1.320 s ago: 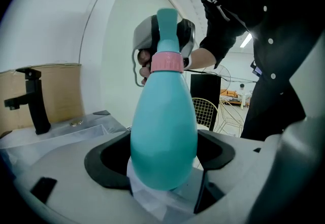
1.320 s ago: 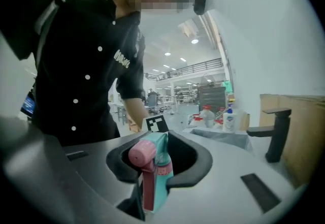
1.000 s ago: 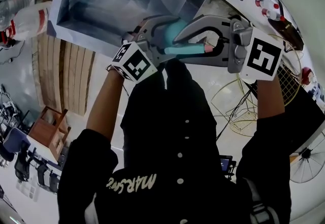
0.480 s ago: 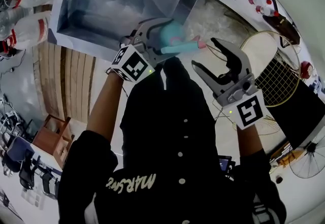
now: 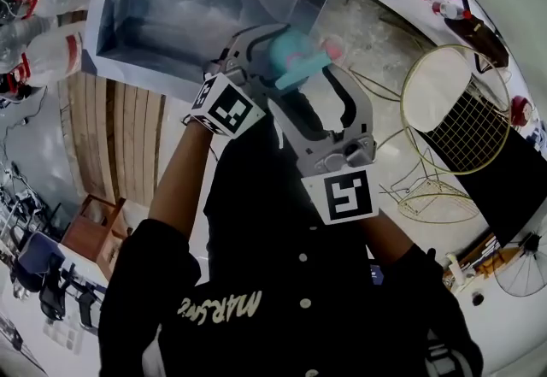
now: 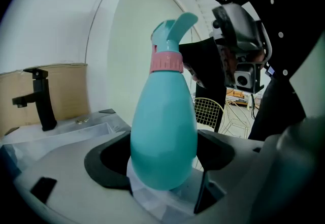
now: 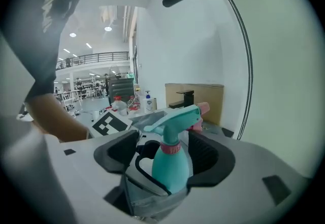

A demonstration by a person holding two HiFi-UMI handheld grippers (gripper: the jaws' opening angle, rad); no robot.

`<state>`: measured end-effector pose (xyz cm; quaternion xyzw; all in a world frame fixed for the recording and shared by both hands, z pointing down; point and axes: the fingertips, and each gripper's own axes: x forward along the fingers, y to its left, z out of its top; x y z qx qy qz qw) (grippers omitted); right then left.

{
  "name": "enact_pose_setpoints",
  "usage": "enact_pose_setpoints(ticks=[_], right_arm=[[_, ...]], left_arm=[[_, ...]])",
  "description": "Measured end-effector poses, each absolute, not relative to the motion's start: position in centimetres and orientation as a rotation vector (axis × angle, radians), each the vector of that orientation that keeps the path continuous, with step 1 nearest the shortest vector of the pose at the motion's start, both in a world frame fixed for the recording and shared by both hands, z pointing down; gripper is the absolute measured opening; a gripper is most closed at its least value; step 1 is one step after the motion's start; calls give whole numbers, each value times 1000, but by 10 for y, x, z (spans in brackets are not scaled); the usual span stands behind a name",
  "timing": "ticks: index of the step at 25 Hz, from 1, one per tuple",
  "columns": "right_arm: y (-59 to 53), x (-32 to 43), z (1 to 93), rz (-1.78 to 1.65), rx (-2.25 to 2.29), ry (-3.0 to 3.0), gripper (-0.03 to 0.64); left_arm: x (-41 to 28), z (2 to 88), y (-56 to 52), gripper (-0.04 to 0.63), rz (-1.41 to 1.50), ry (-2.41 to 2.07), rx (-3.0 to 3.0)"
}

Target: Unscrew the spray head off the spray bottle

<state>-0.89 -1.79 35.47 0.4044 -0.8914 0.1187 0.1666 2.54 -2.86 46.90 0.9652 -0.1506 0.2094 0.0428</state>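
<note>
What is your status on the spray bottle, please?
Left gripper shut on bottle. Right gripper jaws just been opening, spray head between them, ungripped. Head on bottle. Nothing blocking.

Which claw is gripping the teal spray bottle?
The left claw: its jaws press on the spray bottle. The right claw's jaws have just been opening, wide around the spray head.
</note>
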Motion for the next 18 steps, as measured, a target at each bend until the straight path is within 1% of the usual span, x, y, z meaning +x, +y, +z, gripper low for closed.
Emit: enact_pose_setpoints(ticks=[6, 10, 12, 14, 15, 18], right_arm=[[-29, -19, 355, 319, 1170, -2538, 318], [-38, -28, 359, 257, 1135, -2530, 307], [-44, -27, 359, 206, 1138, -2522, 259], [-48, -23, 360, 160, 1155, -2510, 184], [-49, -21, 361, 141, 1155, -2507, 161], [-47, -24, 361, 83, 1068, -2549, 158]], left_arm=[[27, 470, -28, 403, 669, -456, 2946], [26, 470, -30, 403, 673, -458, 2935], [25, 471, -31, 403, 669, -469, 2923], [24, 471, -32, 403, 673, -473, 2922], [24, 471, -32, 403, 675, -473, 2923], [24, 471, -31, 403, 669, -473, 2924]])
